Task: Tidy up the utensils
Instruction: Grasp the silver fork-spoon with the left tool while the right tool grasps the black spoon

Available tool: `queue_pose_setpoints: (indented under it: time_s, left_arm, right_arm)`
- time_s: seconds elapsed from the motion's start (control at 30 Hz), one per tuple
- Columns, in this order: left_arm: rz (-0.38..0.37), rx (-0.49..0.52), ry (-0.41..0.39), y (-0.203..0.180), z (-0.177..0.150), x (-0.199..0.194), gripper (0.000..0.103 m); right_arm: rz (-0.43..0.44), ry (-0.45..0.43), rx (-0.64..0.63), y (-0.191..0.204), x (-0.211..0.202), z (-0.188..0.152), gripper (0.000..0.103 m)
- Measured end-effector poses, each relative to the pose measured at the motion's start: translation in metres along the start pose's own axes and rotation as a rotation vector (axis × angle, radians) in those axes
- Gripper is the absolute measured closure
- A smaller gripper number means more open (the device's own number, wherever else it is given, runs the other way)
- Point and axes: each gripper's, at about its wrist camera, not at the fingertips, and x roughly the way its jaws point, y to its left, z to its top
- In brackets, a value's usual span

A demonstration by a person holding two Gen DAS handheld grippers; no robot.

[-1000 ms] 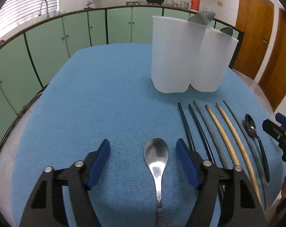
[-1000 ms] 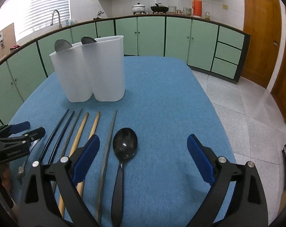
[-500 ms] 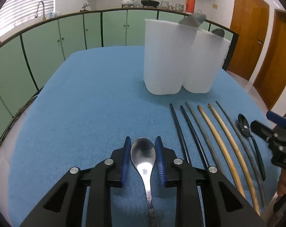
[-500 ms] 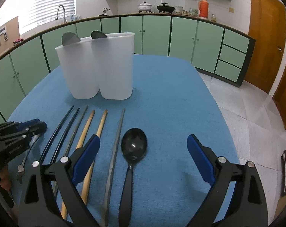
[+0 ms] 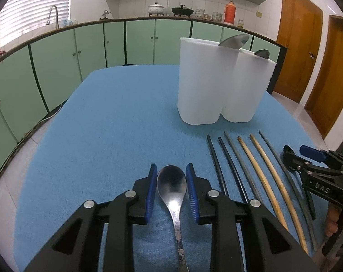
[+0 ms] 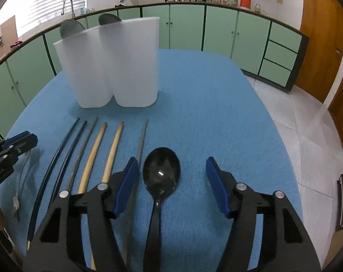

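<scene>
My left gripper (image 5: 171, 181) is shut on a silver spoon (image 5: 172, 190), its blue pads at the sides of the bowl, low over the blue table (image 5: 117, 122). My right gripper (image 6: 171, 174) is partly open around a black spoon (image 6: 161, 174) that lies on the table (image 6: 207, 113); the pads do not touch it. Several chopsticks (image 6: 92, 156), black, grey and wooden, lie side by side left of the black spoon. Two white containers (image 5: 219, 83) stand behind them, each with a spoon bowl sticking out.
The chopsticks also show in the left wrist view (image 5: 257, 170), with the right gripper (image 5: 316, 170) beyond them. Green kitchen cabinets (image 6: 216, 29) ring the table. The table edge drops to a tiled floor (image 6: 307, 122) on the right.
My left gripper has closed onto the silver spoon and lifted slightly. My right gripper has moved forward over the black spoon and narrowed its opening.
</scene>
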Motion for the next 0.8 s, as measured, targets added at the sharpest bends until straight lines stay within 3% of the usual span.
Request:
queue_pose_setpoints:
  time_s: [0.27, 0.33, 0.4, 0.6, 0.8]
  left_arm:
    - [0.002, -0.009, -0.003, -0.001, 0.0, -0.002, 0.077]
    - [0.003, -0.011, -0.004, -0.003, 0.0, -0.002, 0.077]
    - [0.005, -0.01, -0.006, -0.003, 0.001, -0.003, 0.077]
    - [0.008, -0.008, -0.011, -0.004, 0.001, -0.006, 0.077]
    - [0.003, -0.017, -0.045, -0.005, 0.003, -0.016, 0.077]
  right_arm:
    - [-0.008, 0.022, -0.004, 0.001, 0.009, 0.003, 0.05]
    - [-0.005, 0.025, -0.007, 0.001, 0.009, 0.004, 0.056]
    - [0.002, 0.03, -0.012, 0.001, 0.008, 0.004, 0.069]
    - [0.012, 0.016, -0.012, 0.0, 0.002, 0.001, 0.069]
    - [0.046, -0.068, -0.008, -0.002, -0.026, 0.005, 0.07]
